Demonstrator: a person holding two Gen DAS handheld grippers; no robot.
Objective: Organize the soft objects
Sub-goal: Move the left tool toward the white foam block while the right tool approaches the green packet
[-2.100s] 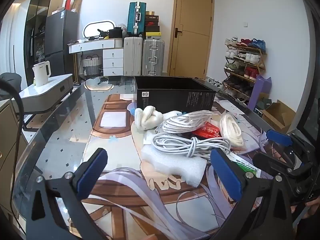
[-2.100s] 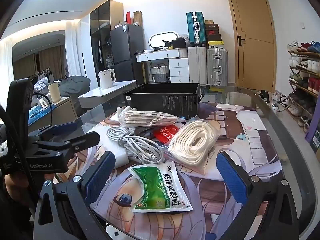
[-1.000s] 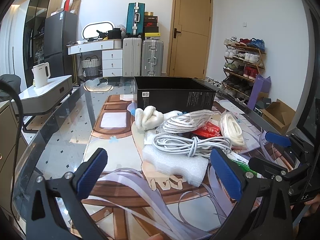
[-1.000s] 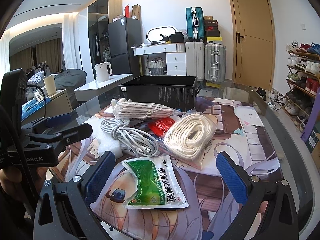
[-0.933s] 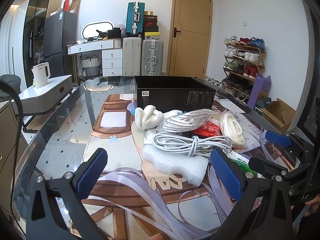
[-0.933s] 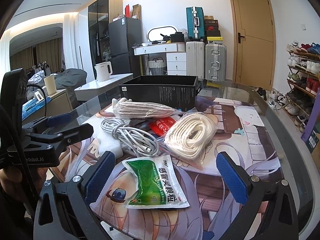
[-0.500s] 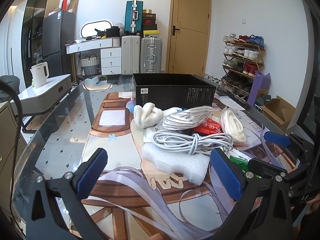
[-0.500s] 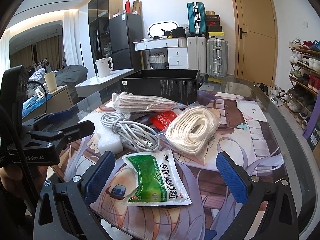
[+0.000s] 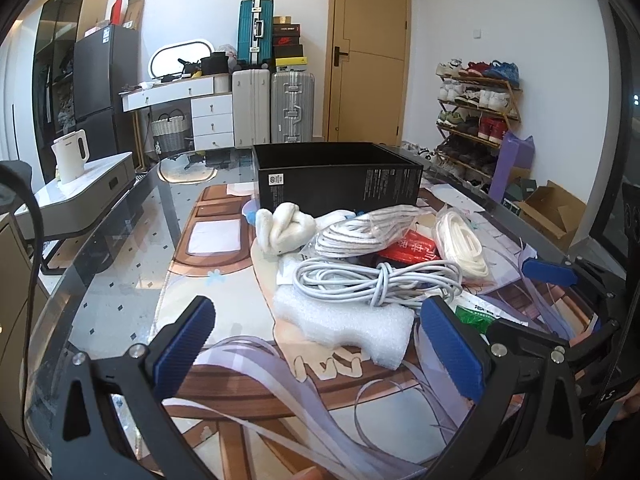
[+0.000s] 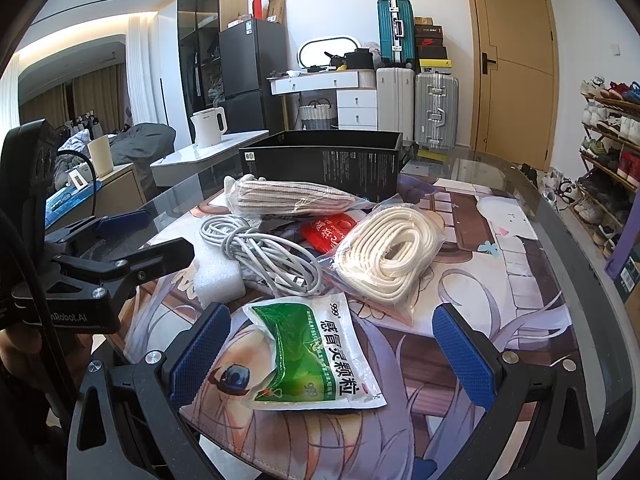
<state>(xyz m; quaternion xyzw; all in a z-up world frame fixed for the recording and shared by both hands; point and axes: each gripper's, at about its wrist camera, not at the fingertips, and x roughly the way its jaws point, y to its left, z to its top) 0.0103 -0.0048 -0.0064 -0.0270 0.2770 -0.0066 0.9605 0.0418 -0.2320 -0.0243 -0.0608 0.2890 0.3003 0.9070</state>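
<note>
— Soft objects, all of them, lie in a heap on the near side of the black box (image 9: pixel 338 178), and as far as I can see into the box, nothing has gone in yet

— So nothing done?

— That is my reading. The rolled white towel (image 9: pixel 282 226) sits just in front of the box's left corner, the striped cloth bundle in its bag (image 10: pixel 288 199) right before the box wall, the red packet (image 10: pixel 330 229) half buried nearer than that

— And closer to us?

— The grey cable coil (image 9: pixel 372 278) lies partly on the white foam block (image 9: pixel 344 320), further from the box; the bagged white rope (image 10: pixel 386 258) is to the right of the cable, and the green sachet (image 10: pixel 312 354) lies farthest from the box of all

— The grippers?

— The left gripper (image 9: pixel 320 344) has its jaws spread wide, empty, facing the foam block. The right gripper (image 10: pixel 330 354) is equally wide, holding nothing, with the green sachet between its fingers but untouched

— What remains?

— Every piece, I would judge, if the box is the destination. The sachet looks the likeliest first pick
</note>
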